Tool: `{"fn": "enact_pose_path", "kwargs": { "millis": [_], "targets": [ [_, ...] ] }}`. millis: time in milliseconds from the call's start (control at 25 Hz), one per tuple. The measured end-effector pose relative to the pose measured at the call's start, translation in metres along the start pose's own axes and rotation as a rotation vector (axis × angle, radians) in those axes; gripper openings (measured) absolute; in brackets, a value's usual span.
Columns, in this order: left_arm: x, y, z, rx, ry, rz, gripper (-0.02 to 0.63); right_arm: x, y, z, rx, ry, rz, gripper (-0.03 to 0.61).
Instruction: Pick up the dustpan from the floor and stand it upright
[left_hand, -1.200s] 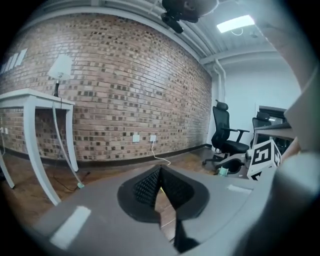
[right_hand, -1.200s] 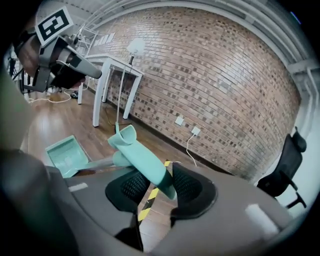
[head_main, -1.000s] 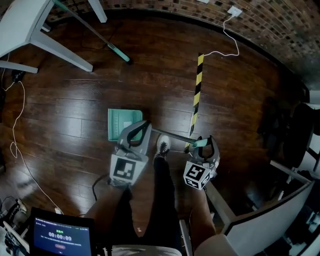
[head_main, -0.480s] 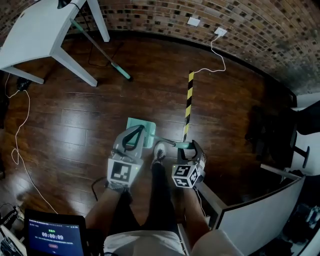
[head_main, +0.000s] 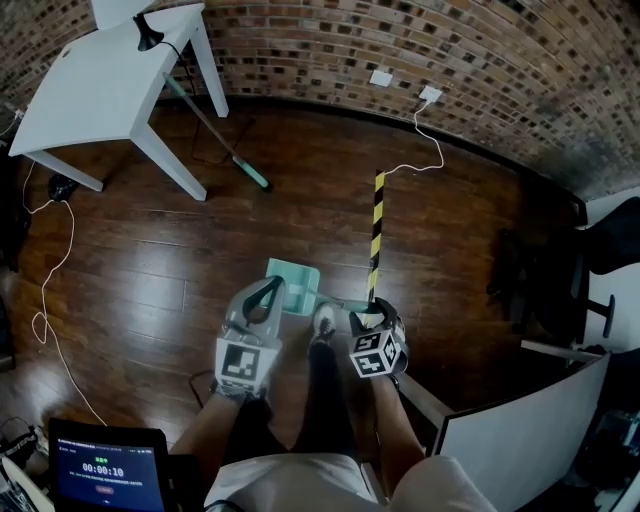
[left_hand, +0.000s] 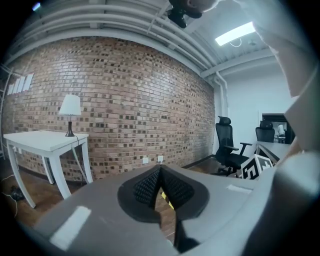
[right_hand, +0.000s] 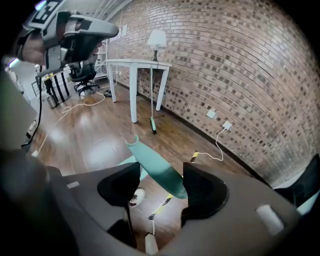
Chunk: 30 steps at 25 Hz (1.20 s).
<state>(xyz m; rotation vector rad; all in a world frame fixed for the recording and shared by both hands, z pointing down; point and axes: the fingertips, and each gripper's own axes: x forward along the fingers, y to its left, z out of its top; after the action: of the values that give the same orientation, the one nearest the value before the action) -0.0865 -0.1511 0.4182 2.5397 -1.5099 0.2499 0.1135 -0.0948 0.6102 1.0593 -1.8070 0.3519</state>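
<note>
The teal dustpan (head_main: 293, 285) rests with its pan on the dark wood floor just ahead of the person's shoe (head_main: 323, 320). Its long handle (right_hand: 156, 169) slants up from the pan between the jaws of my right gripper (right_hand: 161, 186). Those jaws have just been opening and now stand wide apart; the handle's end lies near the right-hand pad without being squeezed. In the head view the right gripper (head_main: 368, 318) sits at the handle's top. My left gripper (head_main: 265, 295) hovers beside the pan, its pads (left_hand: 150, 186) pressed together with nothing between them.
A white table (head_main: 90, 90) stands at the far left, with a teal-handled broom (head_main: 215, 135) leaning against it. Yellow-black tape (head_main: 376, 235) runs along the floor toward the brick wall. An office chair (head_main: 545, 280) and a desk panel (head_main: 520, 420) are on the right. A cable (head_main: 50, 290) trails on the left.
Both grippers have risen and drawn nearer the person. The dustpan's handle has come up steeper and the pan has slid toward the shoe. The right jaws have opened off the handle.
</note>
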Motion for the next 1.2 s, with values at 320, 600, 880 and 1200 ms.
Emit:
{"fn": "enact_pose_path", "kwargs": {
  "millis": [320,600,880,1200],
  "targets": [
    [-0.031,0.01,0.031,0.043,-0.037,0.008,0.001,-0.045,-0.007,0.027,0.123,-0.054,0.006,0.257],
    [-0.066,0.019,0.066,0.036,-0.098,0.011,0.002,-0.126,-0.039,0.077,0.167,-0.217,-0.177,0.014],
    [-0.141,0.018,0.109,0.03,-0.194,-0.013,0.0,-0.225,-0.016,0.121,0.281,-0.448,-0.232,0.012],
    [-0.233,0.024,0.155,0.076,-0.273,-0.012,0.0,-0.347,0.032,0.158,0.319,-0.82,-0.164,0.011]
  ]
}}
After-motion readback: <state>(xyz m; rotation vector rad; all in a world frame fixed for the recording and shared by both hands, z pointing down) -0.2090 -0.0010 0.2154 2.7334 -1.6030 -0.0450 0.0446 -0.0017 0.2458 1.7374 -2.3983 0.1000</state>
